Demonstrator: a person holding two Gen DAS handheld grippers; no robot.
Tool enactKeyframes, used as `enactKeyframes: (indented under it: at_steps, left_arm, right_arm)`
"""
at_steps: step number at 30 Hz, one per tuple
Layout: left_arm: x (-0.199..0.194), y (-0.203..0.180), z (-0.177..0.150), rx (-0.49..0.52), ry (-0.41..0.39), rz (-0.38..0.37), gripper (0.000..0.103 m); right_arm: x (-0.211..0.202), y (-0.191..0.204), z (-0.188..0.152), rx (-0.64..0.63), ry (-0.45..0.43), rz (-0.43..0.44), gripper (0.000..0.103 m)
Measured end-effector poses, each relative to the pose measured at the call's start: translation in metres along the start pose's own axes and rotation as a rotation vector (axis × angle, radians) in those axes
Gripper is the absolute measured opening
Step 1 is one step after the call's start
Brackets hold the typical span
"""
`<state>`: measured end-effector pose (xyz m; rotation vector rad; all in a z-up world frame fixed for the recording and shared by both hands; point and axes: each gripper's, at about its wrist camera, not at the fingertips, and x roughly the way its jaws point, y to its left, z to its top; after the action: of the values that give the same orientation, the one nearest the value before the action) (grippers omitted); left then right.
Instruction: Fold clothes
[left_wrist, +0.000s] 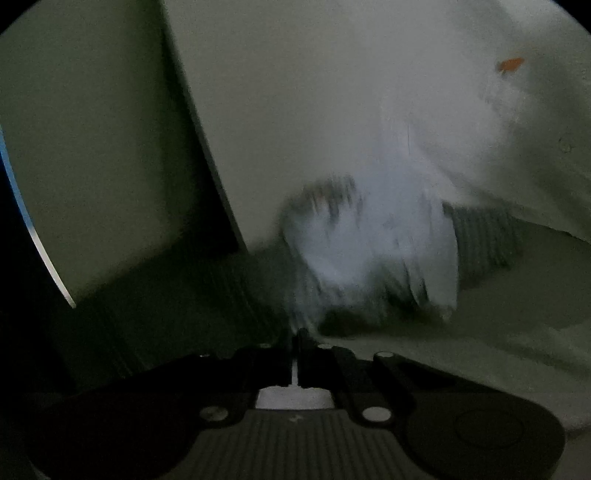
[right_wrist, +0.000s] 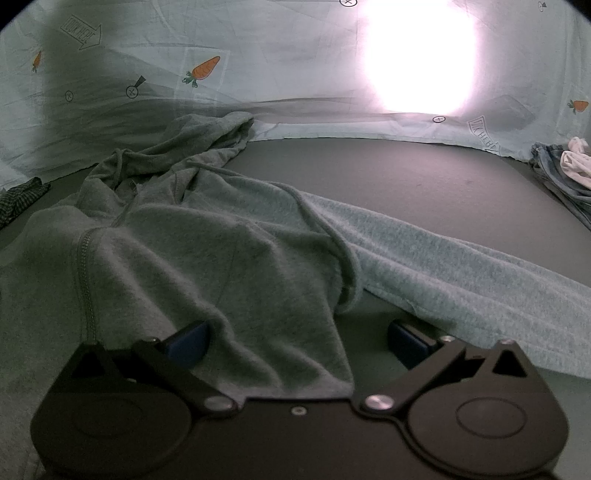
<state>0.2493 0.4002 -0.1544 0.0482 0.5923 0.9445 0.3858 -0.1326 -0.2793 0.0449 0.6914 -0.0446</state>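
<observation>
Right tongs (right_wrist: 297, 341) gaping wide, blue pads (right_wrist: 188, 343) straddling a fold of the grey hoodie (right_wrist: 192, 251). Lying spread over the dark table (right_wrist: 406, 173), hood toward the carrot-print sheet (right_wrist: 258, 55), one sleeve stretching to the right. Left tongs (left_wrist: 295, 343) pressing together, apparently pinching blurred pale cloth (left_wrist: 369, 240); hard to tell more. Jeans and white cloth (right_wrist: 569, 166) piling at the far right edge, checked cloth (right_wrist: 18, 201) at the left.

Dark grey tabletop (right_wrist: 424, 173) is covered at left by a spread grey hoodie (right_wrist: 192, 251); jeans (right_wrist: 561, 177) at right edge, checked cloth (right_wrist: 18, 199) at left edge.
</observation>
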Motion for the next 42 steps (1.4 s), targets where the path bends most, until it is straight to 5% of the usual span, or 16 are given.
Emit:
enactKeyframes:
  at_steps: [3, 5, 9, 11, 13, 15, 19, 22, 32, 42]
  left_arm:
    - [-0.030, 0.000, 0.017, 0.125, -0.146, 0.075, 0.000]
    - [-0.039, -0.001, 0.019, 0.167, -0.152, 0.045, 0.000]
    - [-0.023, -0.003, -0.002, 0.134, -0.021, -0.049, 0.004]
    - [-0.009, 0.003, -0.015, 0.037, 0.074, -0.071, 0.007]
    - [0.005, 0.010, -0.026, -0.056, 0.157, -0.109, 0.023]
    - [0.011, 0.009, -0.036, -0.044, 0.187, -0.109, 0.036]
    - [0.015, 0.007, -0.043, 0.069, 0.171, -0.044, 0.065]
    - [0.014, 0.019, -0.040, 0.006, 0.152, -0.080, 0.076]
    - [0.047, 0.075, -0.032, -0.835, 0.381, -0.354, 0.076]
    - [0.101, 0.079, -0.055, -1.121, 0.622, -0.320, 0.074]
  right_arm:
    - [0.000, 0.000, 0.000, 0.000, 0.000, 0.000, 0.103]
    - [0.000, 0.000, 0.000, 0.000, 0.000, 0.001, 0.103]
    - [0.000, 0.000, 0.000, -0.001, 0.000, 0.001, 0.103]
    - [0.000, 0.000, 0.000, -0.001, 0.000, 0.001, 0.103]
    - [0.000, 0.000, 0.000, -0.001, 0.000, 0.001, 0.103]
    - [0.000, 0.000, 0.000, 0.000, 0.000, 0.001, 0.103]
    - [0.000, 0.000, 0.000, -0.001, -0.001, 0.001, 0.103]
    - [0.000, 0.000, 0.000, -0.001, -0.001, 0.001, 0.103]
    - [0.000, 0.000, 0.000, -0.002, -0.001, 0.002, 0.103]
    - [0.000, 0.000, 0.000, -0.003, -0.001, 0.003, 0.103]
